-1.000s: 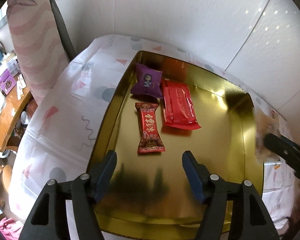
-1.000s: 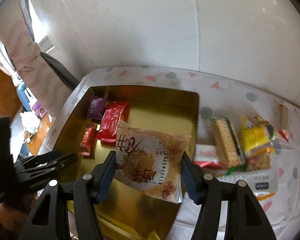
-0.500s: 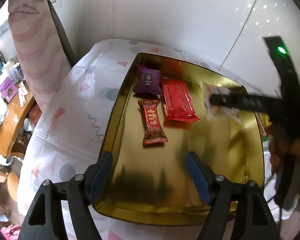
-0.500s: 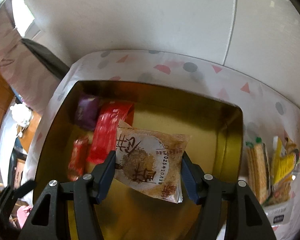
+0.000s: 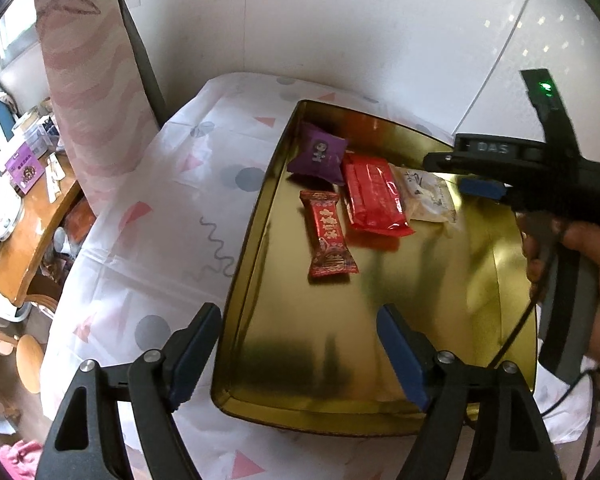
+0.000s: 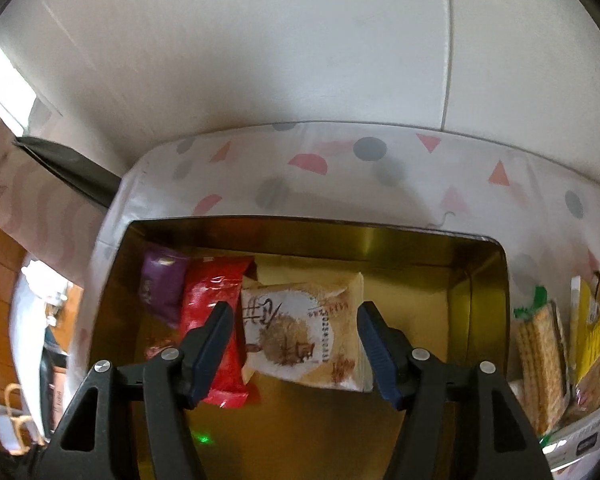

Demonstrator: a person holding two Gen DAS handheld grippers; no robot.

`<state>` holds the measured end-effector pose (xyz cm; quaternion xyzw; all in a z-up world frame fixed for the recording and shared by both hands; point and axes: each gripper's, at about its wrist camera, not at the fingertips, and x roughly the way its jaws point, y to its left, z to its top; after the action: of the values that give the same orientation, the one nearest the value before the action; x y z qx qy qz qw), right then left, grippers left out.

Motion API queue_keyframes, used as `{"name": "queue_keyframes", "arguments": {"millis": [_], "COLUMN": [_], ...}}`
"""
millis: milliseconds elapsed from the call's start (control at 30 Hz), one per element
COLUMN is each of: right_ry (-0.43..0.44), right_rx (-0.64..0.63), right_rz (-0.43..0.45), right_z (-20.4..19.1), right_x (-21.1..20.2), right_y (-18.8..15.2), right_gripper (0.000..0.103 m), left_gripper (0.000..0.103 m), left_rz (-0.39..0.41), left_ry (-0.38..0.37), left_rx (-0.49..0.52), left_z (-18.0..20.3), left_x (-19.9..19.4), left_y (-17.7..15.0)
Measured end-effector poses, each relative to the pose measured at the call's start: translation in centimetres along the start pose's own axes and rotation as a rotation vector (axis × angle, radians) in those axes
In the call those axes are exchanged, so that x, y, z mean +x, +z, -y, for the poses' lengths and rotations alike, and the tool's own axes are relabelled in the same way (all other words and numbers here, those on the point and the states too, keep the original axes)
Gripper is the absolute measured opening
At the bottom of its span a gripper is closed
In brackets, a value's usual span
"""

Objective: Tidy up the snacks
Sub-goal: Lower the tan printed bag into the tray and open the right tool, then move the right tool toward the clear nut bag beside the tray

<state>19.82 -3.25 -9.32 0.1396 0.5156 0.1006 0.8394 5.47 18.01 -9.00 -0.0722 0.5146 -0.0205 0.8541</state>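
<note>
A gold tray (image 5: 380, 364) (image 6: 412, 248) holds a purple packet (image 5: 318, 154) (image 6: 162, 284), a long red packet (image 5: 374, 196) (image 6: 214, 308) and a small red candy bar (image 5: 330, 234). A beige snack packet (image 6: 304, 336) (image 5: 426, 196) lies in the tray beside the long red one. My right gripper (image 6: 294, 338) is open, its fingers either side of the beige packet with gaps showing; it also shows in the left wrist view (image 5: 472, 176). My left gripper (image 5: 298, 354) is open and empty over the tray's near end.
Several more snack packets (image 6: 540, 352) lie on the patterned tablecloth (image 5: 160, 216) right of the tray. A white wall stands behind. A pink curtain (image 5: 88, 80) and a wooden desk (image 5: 24, 232) are at the left, below table level.
My right gripper moved into the tray with the beige packet, set it beside the long red packet and opened. My left gripper pulled back a little.
</note>
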Motion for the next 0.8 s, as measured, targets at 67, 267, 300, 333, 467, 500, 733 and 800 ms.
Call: {"name": "queue_keyframes", "arguments": {"millis": [67, 267, 300, 333, 467, 500, 733, 800], "right_ry": [0.003, 0.019, 0.02, 0.019, -0.003, -0.005, -0.03, -0.033], "right_rx": [0.01, 0.005, -0.001, -0.009, -0.04, -0.044, -0.048, -0.034], "right_rz": [0.002, 0.035, 0.042, 0.049, 0.083, 0.087, 0.121, 0.125], "right_z": [0.2, 0.7, 0.7, 0.9, 1.3, 1.5, 3.6, 4.4], "right_x": [-0.8, -3.3, -3.7, -4.3, -6.0, -6.3, -8.9, -9.4], "right_y": [-0.4, -1.6, -1.8, -2.1, -3.1, -3.2, -5.0, -5.5], "right_gripper": [0.065, 0.065, 0.065, 0.065, 0.065, 0.065, 0.065, 0.065], "left_gripper": [0.081, 0.081, 0.081, 0.081, 0.081, 0.081, 0.081, 0.081], "left_rz": [0.001, -0.002, -0.002, -0.003, -0.003, -0.005, -0.01, -0.011], "left_ry": [-0.005, -0.032, -0.034, -0.037, -0.052, -0.055, -0.071, -0.073], "left_rx": [0.002, 0.034, 0.037, 0.043, 0.061, 0.066, 0.096, 0.109], "left_z": [0.4, 2.6, 2.9, 3.2, 4.5, 4.9, 7.6, 8.3], "left_x": [-0.1, 0.2, 0.2, 0.2, 0.2, 0.2, 0.2, 0.1], "left_y": [0.0, 0.1, 0.0, 0.0, -0.1, -0.2, -0.8, -1.0]}}
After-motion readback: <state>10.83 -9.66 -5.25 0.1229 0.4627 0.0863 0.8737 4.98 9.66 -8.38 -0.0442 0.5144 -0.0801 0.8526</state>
